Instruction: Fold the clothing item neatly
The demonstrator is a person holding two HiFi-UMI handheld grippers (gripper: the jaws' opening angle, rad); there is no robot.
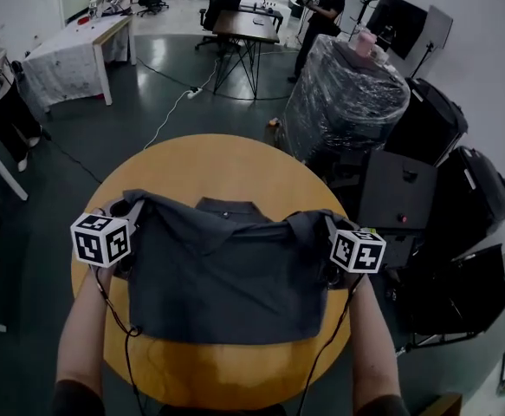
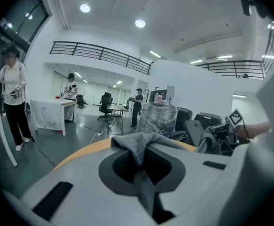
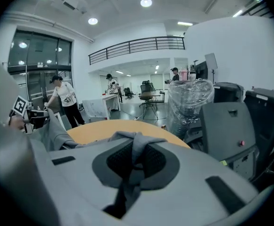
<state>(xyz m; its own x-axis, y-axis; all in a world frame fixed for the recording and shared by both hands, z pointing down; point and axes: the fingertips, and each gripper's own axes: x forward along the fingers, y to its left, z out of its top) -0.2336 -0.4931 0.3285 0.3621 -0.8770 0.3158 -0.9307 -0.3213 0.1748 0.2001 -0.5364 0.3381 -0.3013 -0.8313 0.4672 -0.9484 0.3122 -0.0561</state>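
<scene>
A dark grey collared shirt [image 1: 226,276] hangs spread between my two grippers over the round orange table [image 1: 226,159], collar at the top and hem toward me. My left gripper [image 1: 133,217] is shut on the shirt's left shoulder. In the left gripper view a bunch of the grey cloth [image 2: 137,147] is pinched between the jaws of the left gripper [image 2: 142,173]. My right gripper [image 1: 328,232] is shut on the right shoulder. The right gripper view shows the cloth [image 3: 137,142] caught in the right gripper [image 3: 131,168] the same way. The lower part of the shirt lies against the table.
A plastic-wrapped drum [image 1: 343,94] and black cases [image 1: 404,189] stand just right of the table. A white-covered table [image 1: 74,55] is at the far left, a dark desk [image 1: 248,26] behind. A cable [image 1: 178,107] runs across the floor. People stand in the background.
</scene>
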